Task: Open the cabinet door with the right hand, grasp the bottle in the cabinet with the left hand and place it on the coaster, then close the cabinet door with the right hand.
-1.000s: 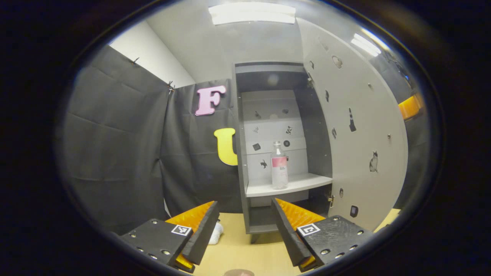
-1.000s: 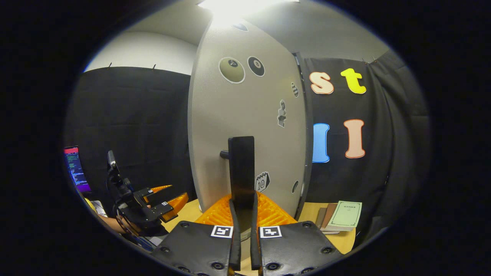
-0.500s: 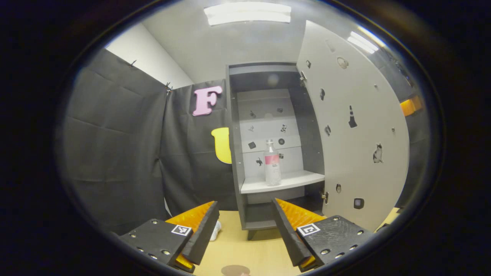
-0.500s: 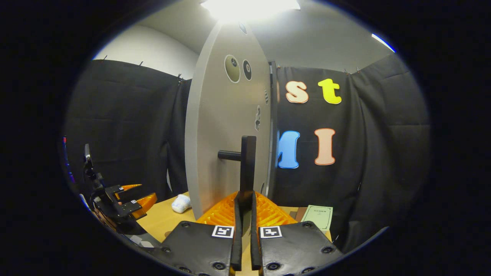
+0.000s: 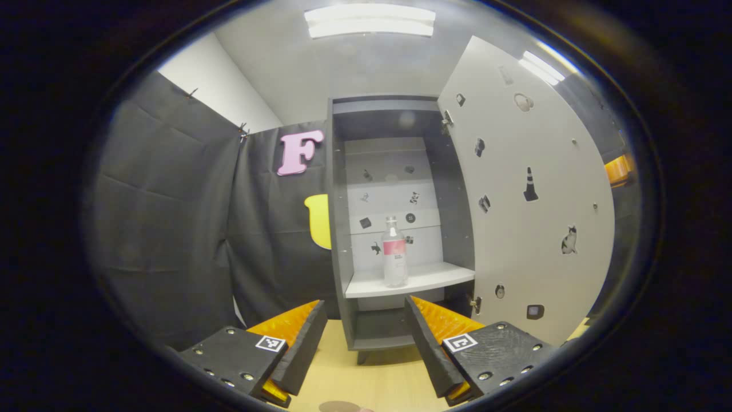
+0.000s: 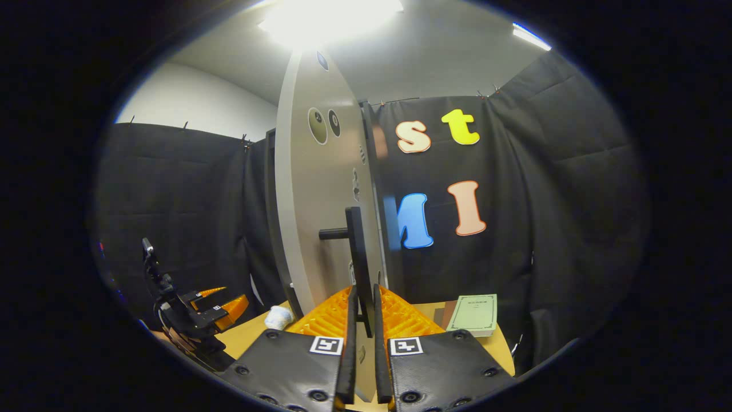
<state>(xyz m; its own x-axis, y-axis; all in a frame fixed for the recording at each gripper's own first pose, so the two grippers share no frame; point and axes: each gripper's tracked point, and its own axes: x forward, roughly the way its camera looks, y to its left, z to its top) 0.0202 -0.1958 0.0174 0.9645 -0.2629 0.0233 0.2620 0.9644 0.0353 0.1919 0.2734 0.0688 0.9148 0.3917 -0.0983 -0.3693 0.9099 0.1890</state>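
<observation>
Cabinet [image 5: 343, 229]: tall, grey, flat-panel build, stands on pale wood-grain counter [image 5: 366, 383]; interior back wall light grey w/ small dark stickers. Door [image 5: 532, 200] swung wide open to the right in left gripper view, smooth matt light-grey panel, also stickered; seen near edge-on in right gripper view [image 6: 309, 206]. Bottle [image 5: 394, 252]: clear, slim cylinder w/ narrow neck, pale cap, pink band label; upright on white shelf [image 5: 423, 278] inside cabinet, toward shelf's left-centre, apart from walls. Left gripper [image 5: 363, 320]: jaws wide apart, nothing between them, ribbed inner faces angled outward; held over counter, well short of cabinet, roughly aimed at shelf opening. Same gripper shows at low left of right gripper view [image 6: 220, 300], still gaping, hand behind it indistinct. Right gripper [image 6: 361, 312]: jaws nearly closed, narrow gap, pinching lower end of handle [image 6: 357, 257], a dark, flat vertical bar on a round peg off the door face; contact appears on both sides. Coaster [image 5: 337, 407]: brown round disc, partly cut off at bottom edge, on counter betw. left jaws. Also on counter: white crumpled wad [image 6: 279, 316] by door foot; thin green booklet [image 6: 473, 313] on darker books, right side.
</observation>
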